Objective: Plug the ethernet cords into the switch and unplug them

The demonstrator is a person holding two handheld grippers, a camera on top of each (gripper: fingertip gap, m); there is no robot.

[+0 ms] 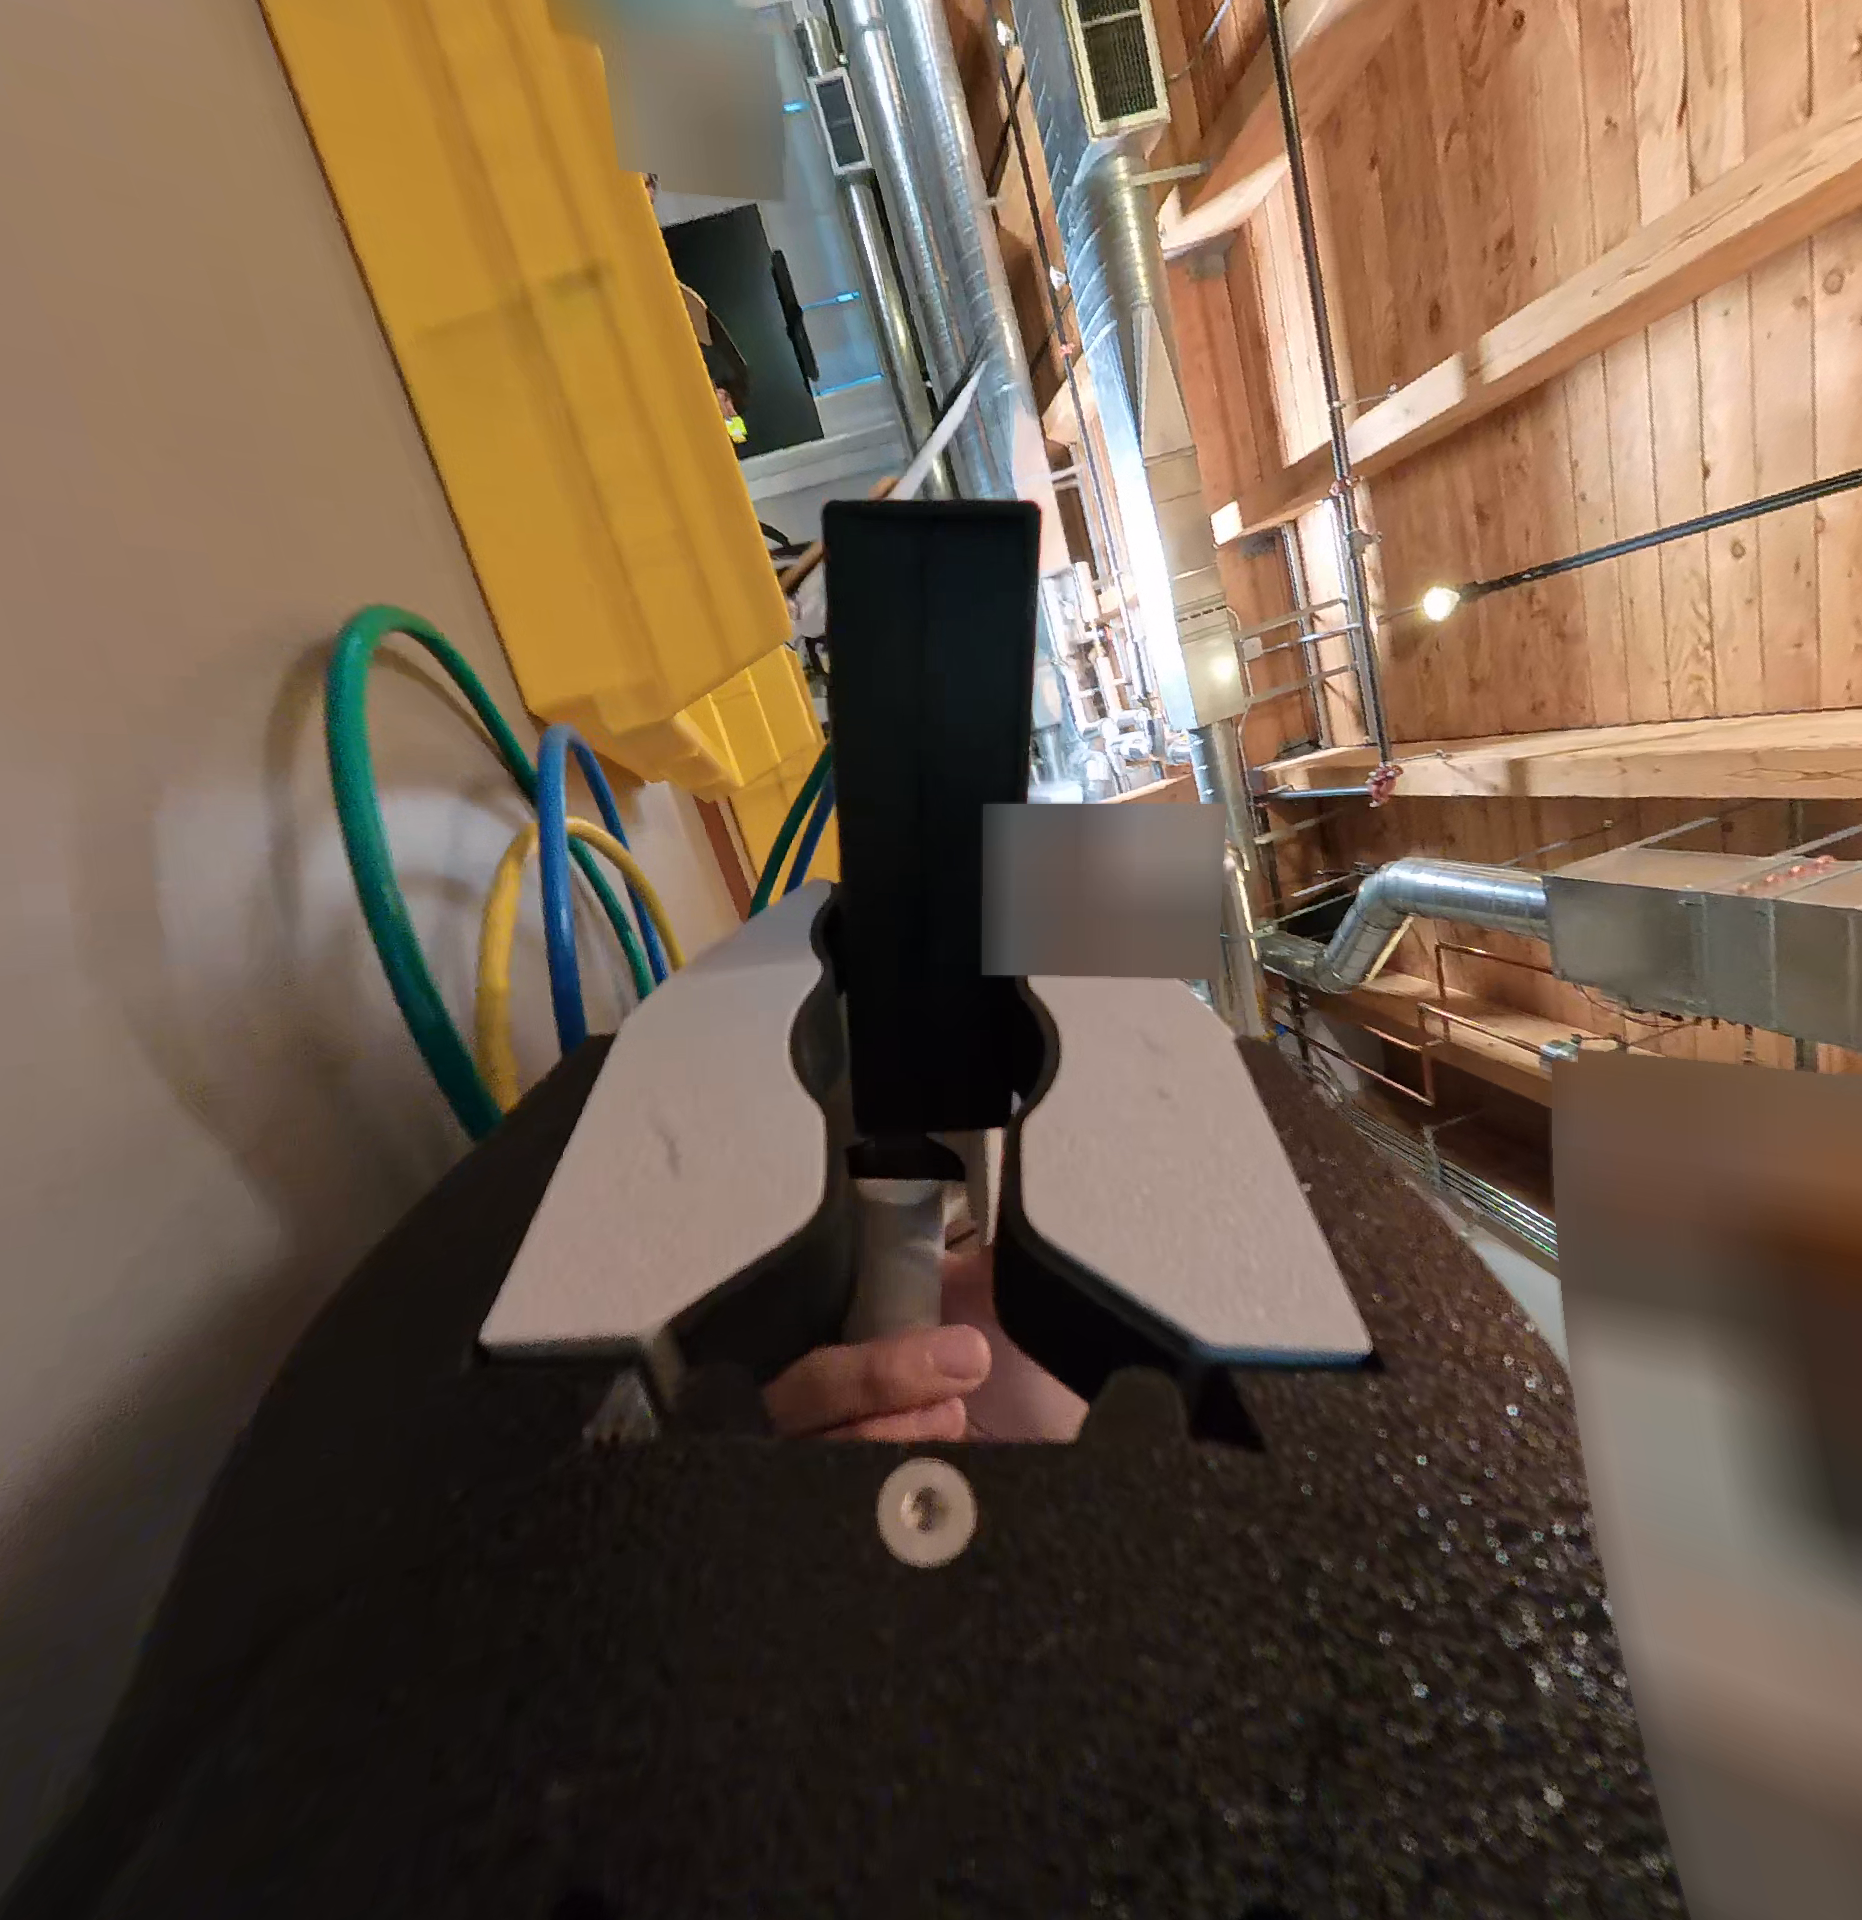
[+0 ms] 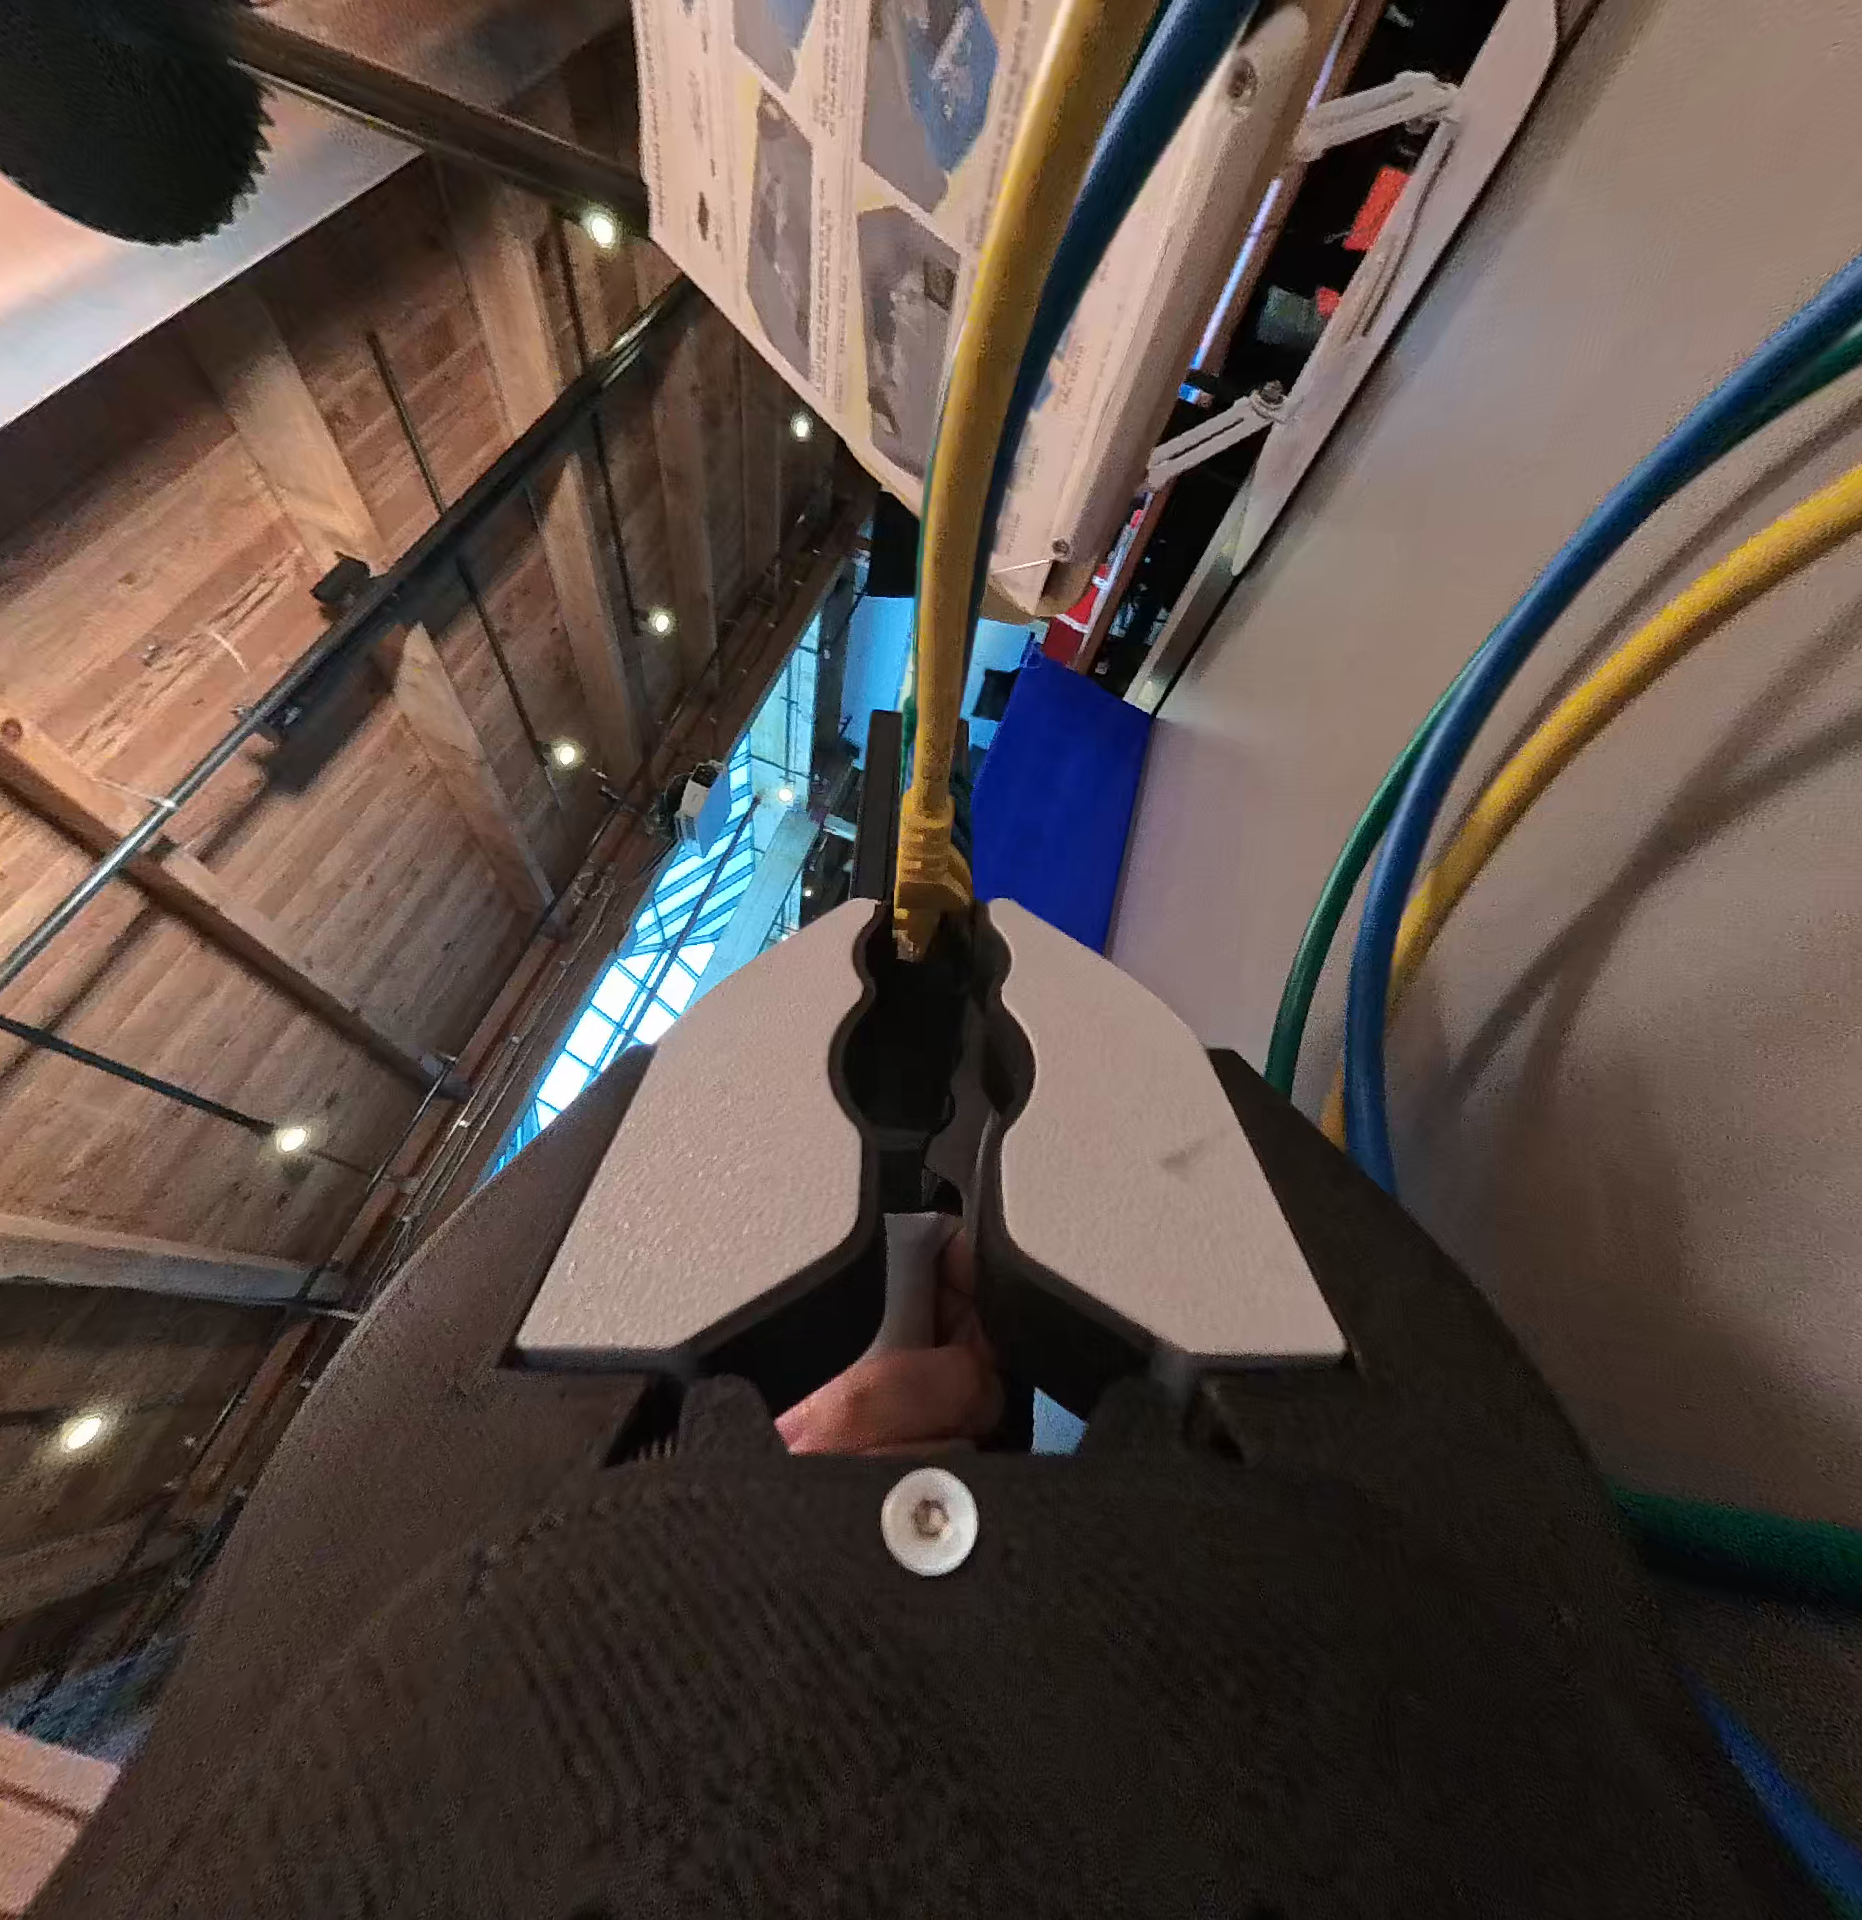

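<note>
In the left wrist view my left gripper [image 1: 927,935] is shut on the black box-shaped switch [image 1: 932,727], which stands up between the grey fingers [image 1: 698,1143]. Green [image 1: 355,831], blue [image 1: 558,883] and yellow [image 1: 496,956] ethernet cords loop on the beige table [image 1: 127,623] to its left. In the right wrist view my right gripper [image 2: 932,920] is shut on the yellow cord's plug [image 2: 927,862]; the yellow cord [image 2: 958,416] runs away from it. A thin black edge [image 2: 880,810] just beyond the plug may be the switch; the ports are hidden.
Yellow bins [image 1: 553,364] stand on the table behind the cords. A blue bin [image 2: 1062,790] and a printed paper sheet [image 2: 833,208] lie beyond the right gripper. Blue [image 2: 1426,810], green [image 2: 1311,935] and yellow [image 2: 1592,707] cord loops lie on the table [image 2: 1685,1143].
</note>
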